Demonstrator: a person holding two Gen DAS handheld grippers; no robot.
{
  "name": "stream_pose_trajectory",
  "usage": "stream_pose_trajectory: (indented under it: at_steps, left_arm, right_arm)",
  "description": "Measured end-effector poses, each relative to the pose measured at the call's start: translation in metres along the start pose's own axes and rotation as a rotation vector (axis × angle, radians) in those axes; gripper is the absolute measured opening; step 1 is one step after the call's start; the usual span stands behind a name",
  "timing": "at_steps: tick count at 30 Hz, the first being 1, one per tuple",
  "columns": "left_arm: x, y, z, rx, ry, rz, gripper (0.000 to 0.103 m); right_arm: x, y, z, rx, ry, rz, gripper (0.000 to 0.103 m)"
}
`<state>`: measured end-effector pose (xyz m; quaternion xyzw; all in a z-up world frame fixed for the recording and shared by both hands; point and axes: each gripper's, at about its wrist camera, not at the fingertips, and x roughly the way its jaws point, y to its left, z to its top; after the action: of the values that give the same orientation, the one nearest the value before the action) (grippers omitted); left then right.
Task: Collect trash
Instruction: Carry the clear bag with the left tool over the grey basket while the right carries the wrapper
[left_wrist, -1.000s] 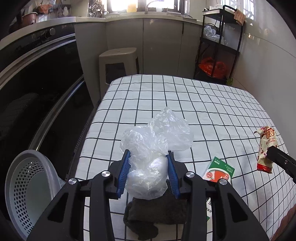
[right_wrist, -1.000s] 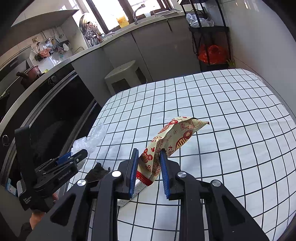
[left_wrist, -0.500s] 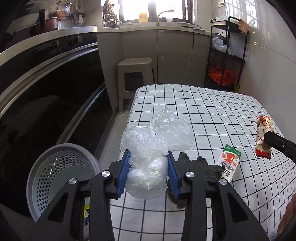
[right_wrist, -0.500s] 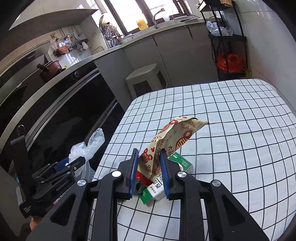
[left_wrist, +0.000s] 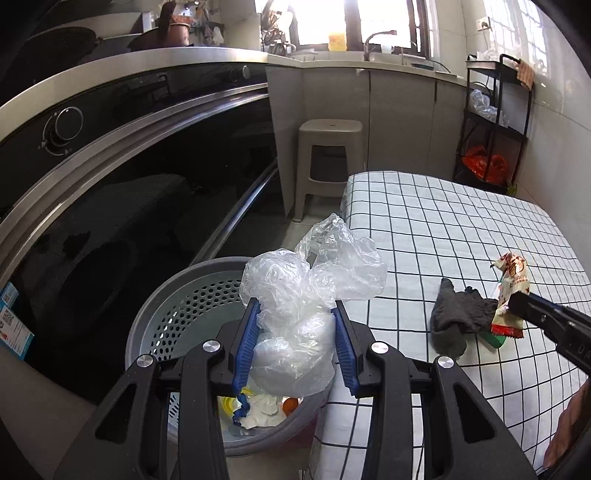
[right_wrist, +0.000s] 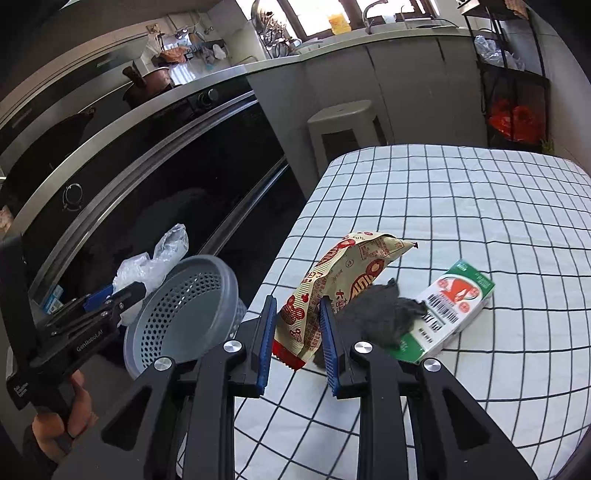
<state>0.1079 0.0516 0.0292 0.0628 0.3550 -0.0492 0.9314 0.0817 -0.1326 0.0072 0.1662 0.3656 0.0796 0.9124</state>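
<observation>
We see the left gripper (left_wrist: 295, 343) with its blue-padded fingers clamped on a crumpled clear plastic bag (left_wrist: 310, 291), the bag bulging out between and above the pads. It hangs over the round grey perforated plastic basket (left_wrist: 177, 306), which stands on the floor just beside the edge of the table with the white black-checked cloth (left_wrist: 461, 229). Inside the basket we can make out some scraps already lying at the bottom: white crumpled paper (left_wrist: 262, 410), something yellow and a small orange piece, too hidden by the gripper for us to name them

From the right wrist view, the right gripper (right_wrist: 297, 338) is closed on a cream and red printed snack wrapper (right_wrist: 340, 280), gripping its lower end so the wrapper rises tilted above the table cloth (right_wrist: 480, 192). Just behind the wrapper we find a dark grey crumpled cloth-like lump (right_wrist: 380, 314) lying on the table, resting partly on a small white, green and red carton with a barcode (right_wrist: 454, 306), which lies flat on the checked cloth. In that same view the left gripper (right_wrist: 127, 295) shows at the left with the plastic bag (right_wrist: 155, 258) in it, right at the rim of the grey basket (right_wrist: 184, 314), and the person's hand (right_wrist: 62, 417) holds its handle below

In the left view the right gripper (left_wrist: 517, 306) appears at the right edge with the wrapper (left_wrist: 511, 295) upright in it, next to the dark lump (left_wrist: 458, 317)
</observation>
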Motion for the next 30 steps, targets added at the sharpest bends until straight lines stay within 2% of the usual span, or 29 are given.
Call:
stream_pose_trajectory:
  at_steps: [7,18,30]
  left_arm:
    - [0.003,0.032,-0.011,-0.052,0.008,0.016,0.038]
    - [0.025,0.086,-0.027,-0.139,0.061,0.056,0.038]
    - [0.036,0.119,-0.034,-0.171,0.086,0.103,0.038]
  right_arm:
    - [0.016,0.033,-0.006,-0.064,0.022,0.022,0.023]
    - [0.051,0.080,-0.005,-0.133,0.061,0.057,0.023]
    - [0.085,0.121,0.001,-0.155,0.085,0.133,0.023]
